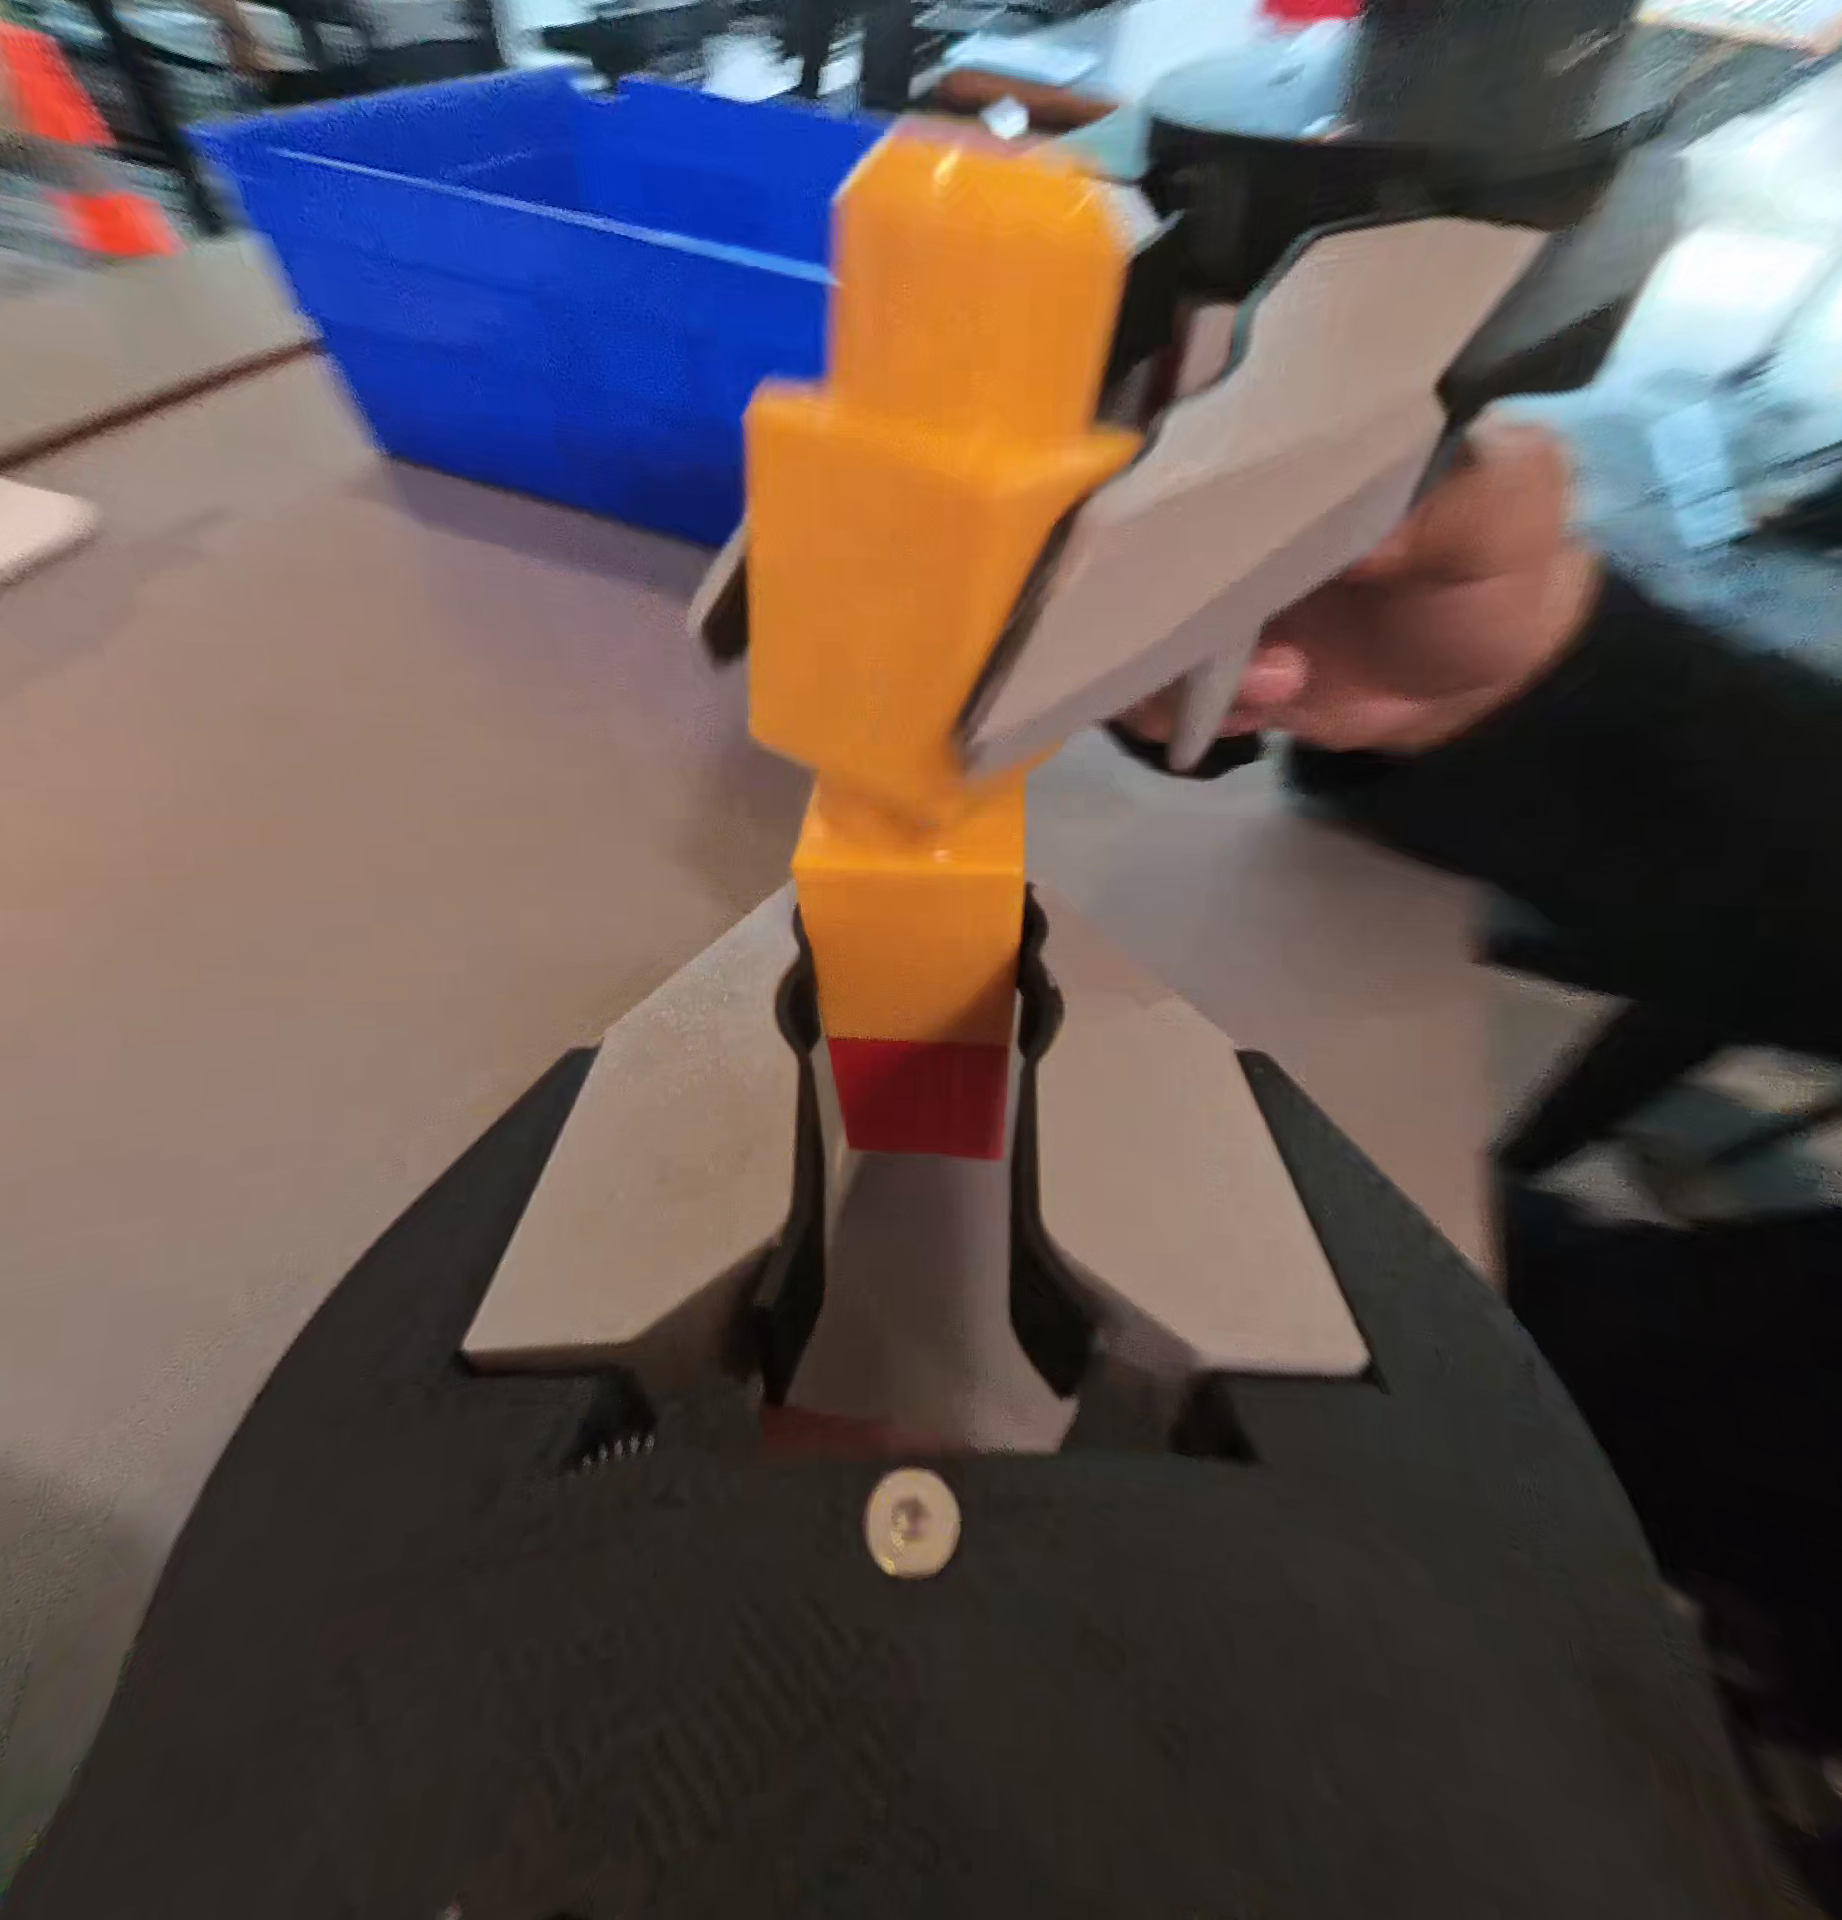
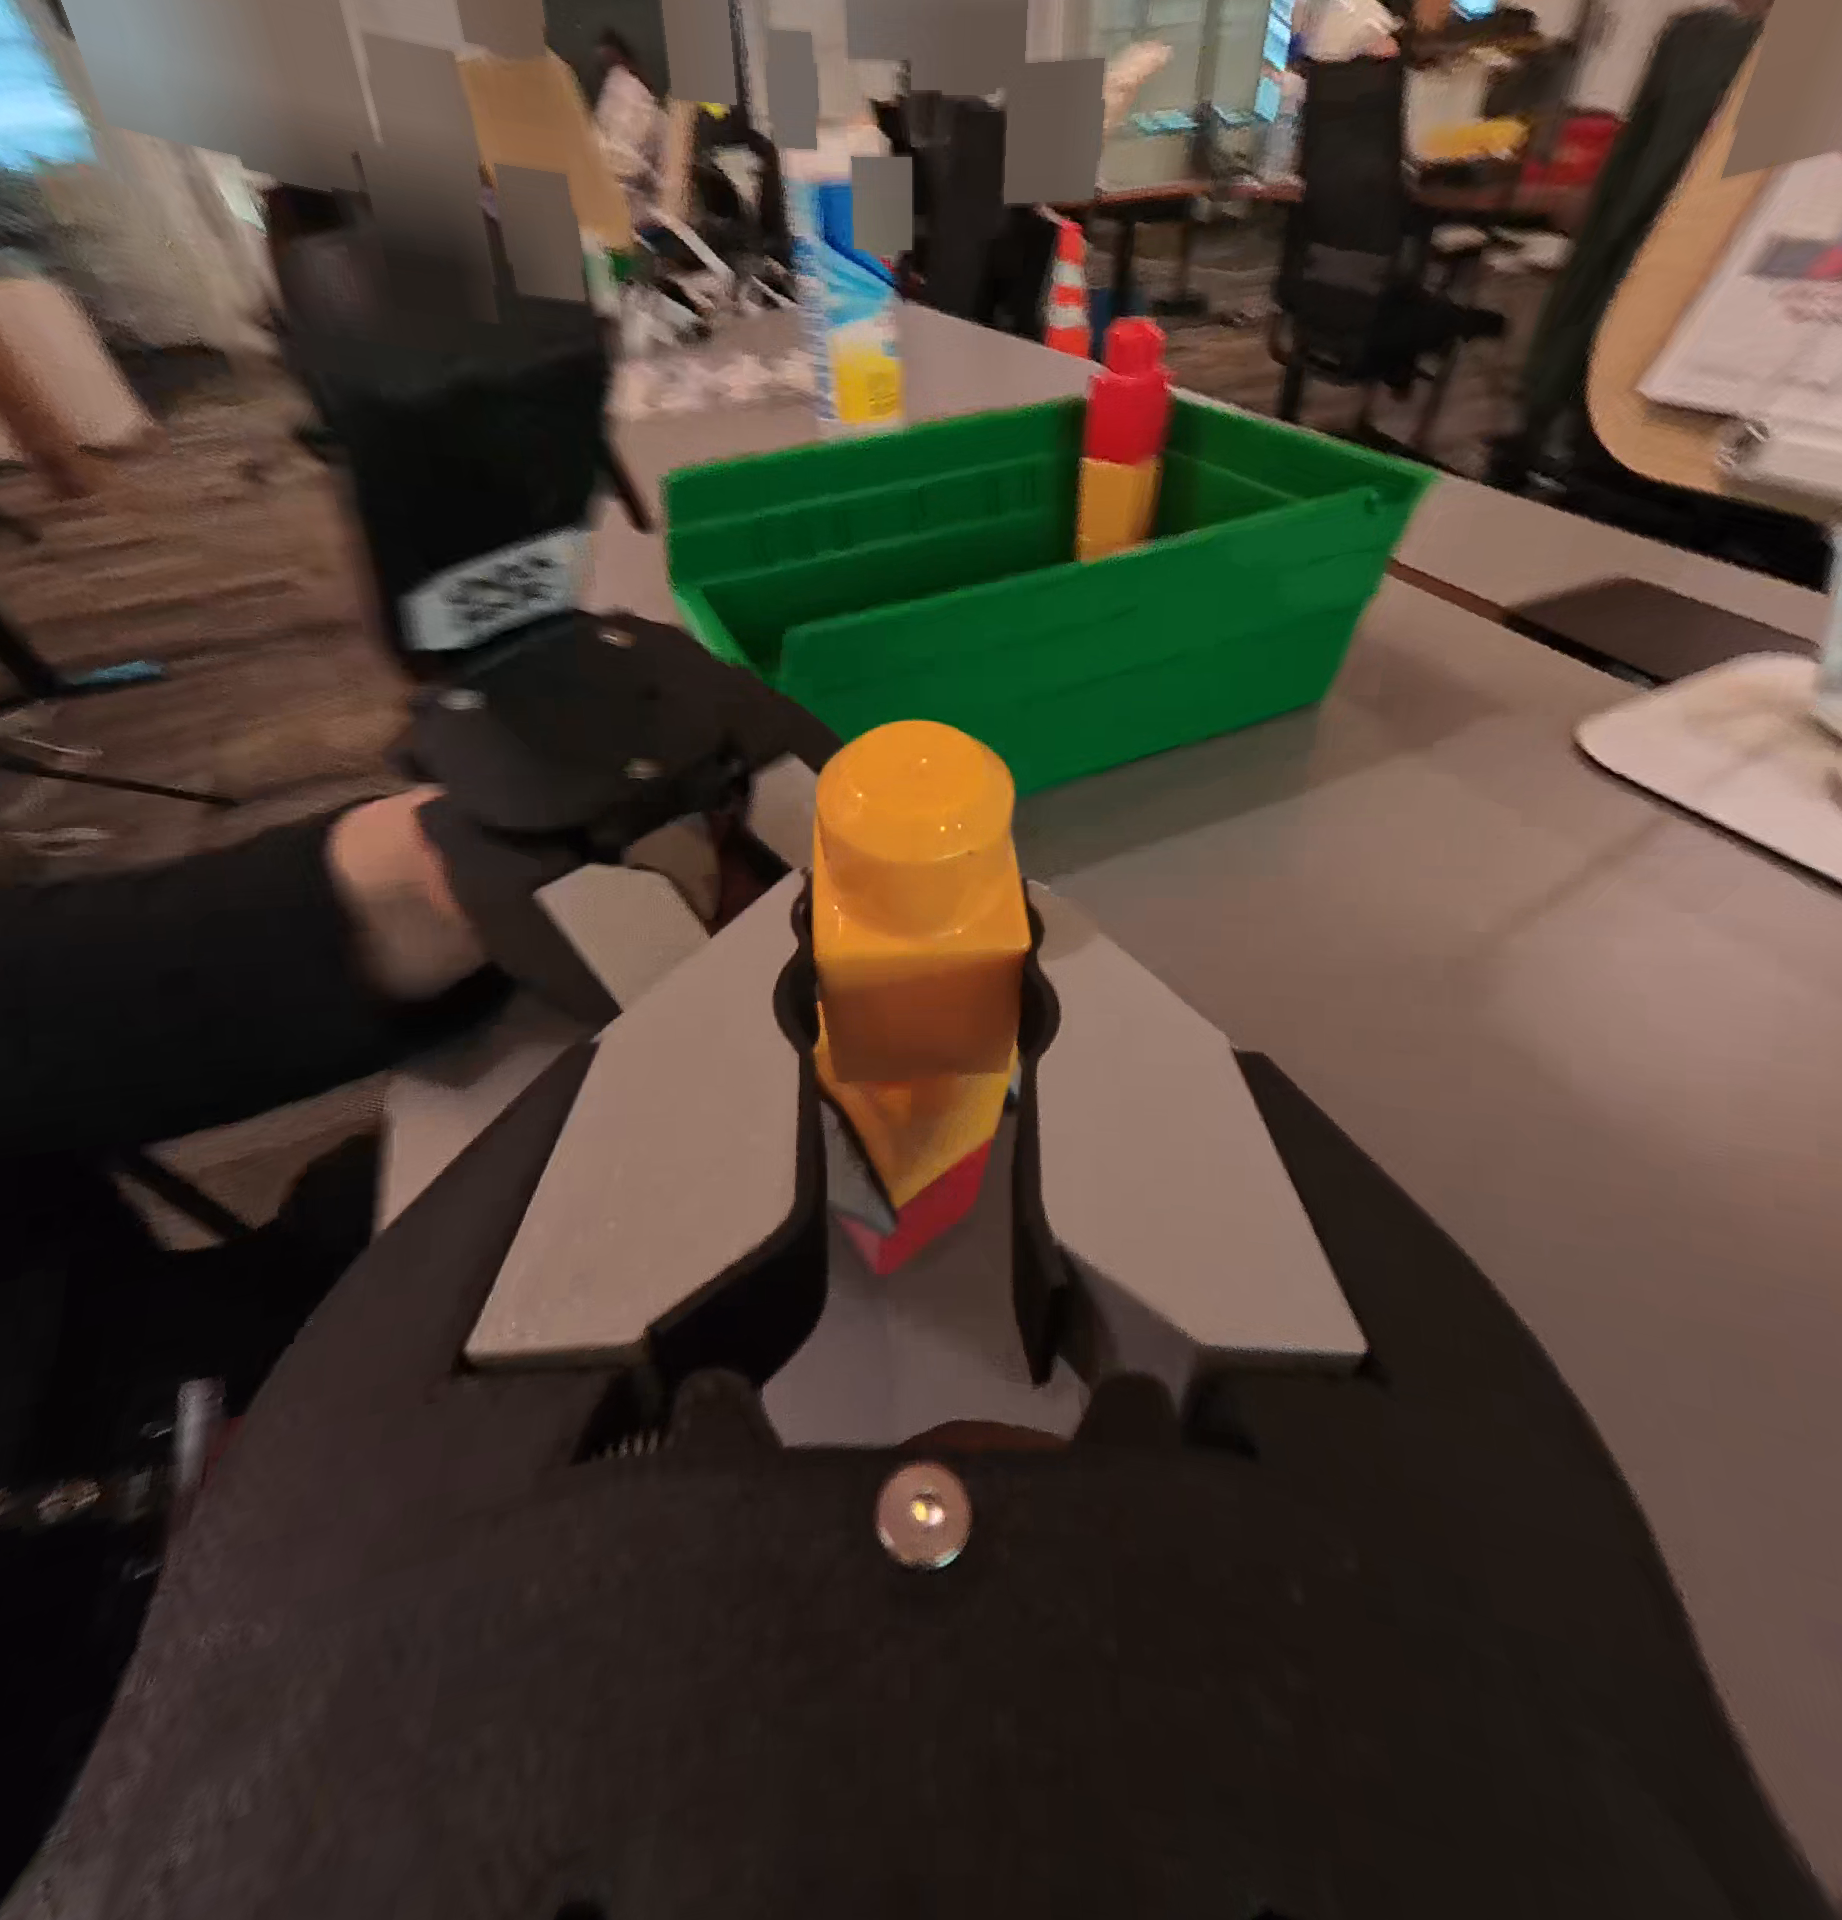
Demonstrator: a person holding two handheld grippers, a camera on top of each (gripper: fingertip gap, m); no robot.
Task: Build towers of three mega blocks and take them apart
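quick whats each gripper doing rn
left gripper: shut on the middle orange block, red block below it.
right gripper: shut on the top orange block.

orange blocks (image 2: 922,935): glossy smooth plastic | red block (image 1: 922,1096): smooth plastic | right tool (image 2: 922,997): matt grey fingers, black body finely ridged, shiny metal screw (image 2: 922,1515) | green bin (image 2: 1052,634): ribbed plastic | tabletop (image 2: 1468,1039): matt grey, smooth

Orange top block (image 1: 938,582), orange middle block (image 1: 912,945), red bottom block (image 1: 922,1096); blue bin (image 1: 543,343); green bin (image 2: 1052,634); grey table (image 2: 1416,987).
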